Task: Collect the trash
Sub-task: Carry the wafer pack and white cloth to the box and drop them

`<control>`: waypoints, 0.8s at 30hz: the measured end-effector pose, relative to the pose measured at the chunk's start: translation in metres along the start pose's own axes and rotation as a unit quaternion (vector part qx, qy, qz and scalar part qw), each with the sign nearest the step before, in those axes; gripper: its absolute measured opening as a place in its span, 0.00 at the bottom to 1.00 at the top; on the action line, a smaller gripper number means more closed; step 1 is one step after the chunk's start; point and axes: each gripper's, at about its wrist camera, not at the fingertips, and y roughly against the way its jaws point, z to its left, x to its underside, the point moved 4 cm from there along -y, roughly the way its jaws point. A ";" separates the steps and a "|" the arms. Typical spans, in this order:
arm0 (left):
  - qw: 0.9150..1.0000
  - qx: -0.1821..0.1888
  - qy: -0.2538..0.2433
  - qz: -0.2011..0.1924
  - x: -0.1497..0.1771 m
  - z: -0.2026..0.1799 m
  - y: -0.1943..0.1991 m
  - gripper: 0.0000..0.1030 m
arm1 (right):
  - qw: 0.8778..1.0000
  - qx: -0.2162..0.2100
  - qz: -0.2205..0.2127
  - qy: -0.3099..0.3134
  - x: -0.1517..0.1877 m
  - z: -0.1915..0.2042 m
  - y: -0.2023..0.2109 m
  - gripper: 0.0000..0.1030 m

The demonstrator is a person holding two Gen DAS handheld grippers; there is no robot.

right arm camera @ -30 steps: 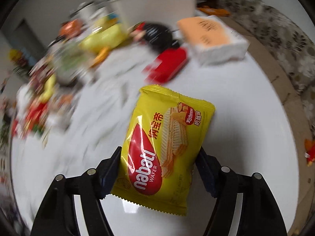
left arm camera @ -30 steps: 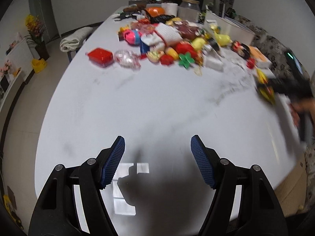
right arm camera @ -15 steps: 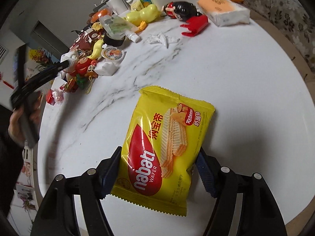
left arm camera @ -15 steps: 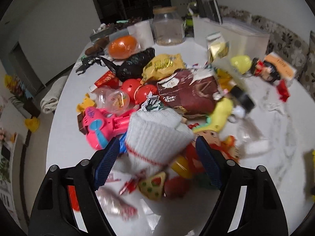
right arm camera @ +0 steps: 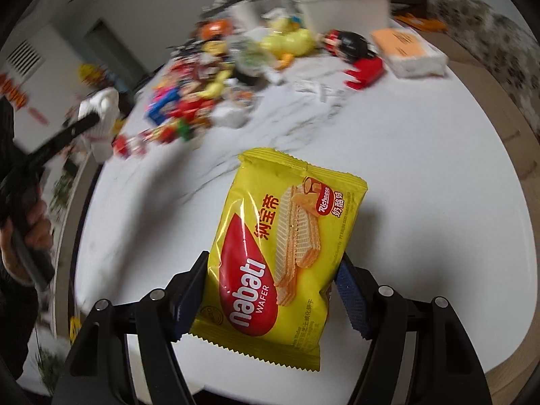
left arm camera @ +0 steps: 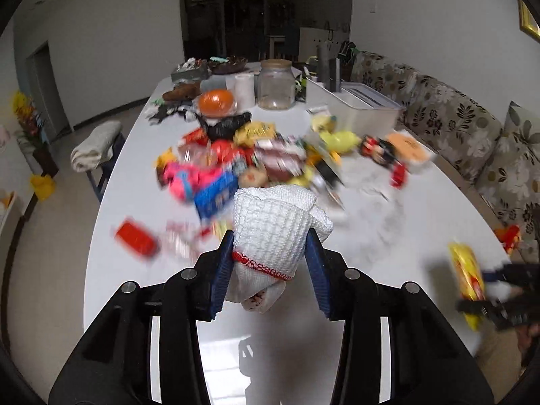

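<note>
A white knitted cloth [left arm camera: 273, 222] with a red trim hangs above the white table [left arm camera: 422, 222]. My left gripper [left arm camera: 270, 236] has it between its blue pads; the jaws are closing and press on both its sides. Behind it lies the blurred pile of toys and wrappers [left arm camera: 256, 158]. My right gripper [right arm camera: 273, 260] is shut on a yellow wafer packet [right arm camera: 287, 236], held over the table near its front edge. In the left wrist view that packet [left arm camera: 467, 276] shows at the far right. A hand [right arm camera: 37, 233] carries the left tool at the right wrist view's left edge.
A glass jar [left arm camera: 275, 84] and a white bin [left arm camera: 357, 104] stand at the table's far end. A tissue pack [right arm camera: 410, 52] and a red toy [right arm camera: 366, 71] lie at the right. A flowered sofa [left arm camera: 455, 125] runs along the right side. A red box [left arm camera: 135, 239] sits left of the cloth.
My left gripper went from bare table to the pile, closed on the white cloth and lifted it back. My right gripper kept the wafer packet and drew back from the clutter.
</note>
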 end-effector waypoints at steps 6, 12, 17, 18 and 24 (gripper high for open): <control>0.998 -0.020 -0.015 0.062 0.090 -0.048 0.066 0.41 | 0.991 -0.062 0.047 0.106 0.051 0.040 0.040 0.67; 0.990 -0.015 0.024 0.140 0.170 -0.084 0.089 0.41 | 0.971 -0.096 0.114 0.185 0.106 0.055 0.049 0.67; 0.979 -0.008 0.046 0.198 0.216 -0.101 0.070 0.43 | 0.958 -0.095 0.171 0.212 0.142 0.048 0.028 0.67; 0.976 -0.007 0.051 0.212 0.224 -0.104 0.064 0.44 | 0.955 -0.093 0.177 0.218 0.147 0.047 0.023 0.67; 0.957 -0.015 0.075 0.279 0.261 -0.109 0.028 0.67 | 0.946 -0.066 0.219 0.230 0.171 0.037 -0.019 0.70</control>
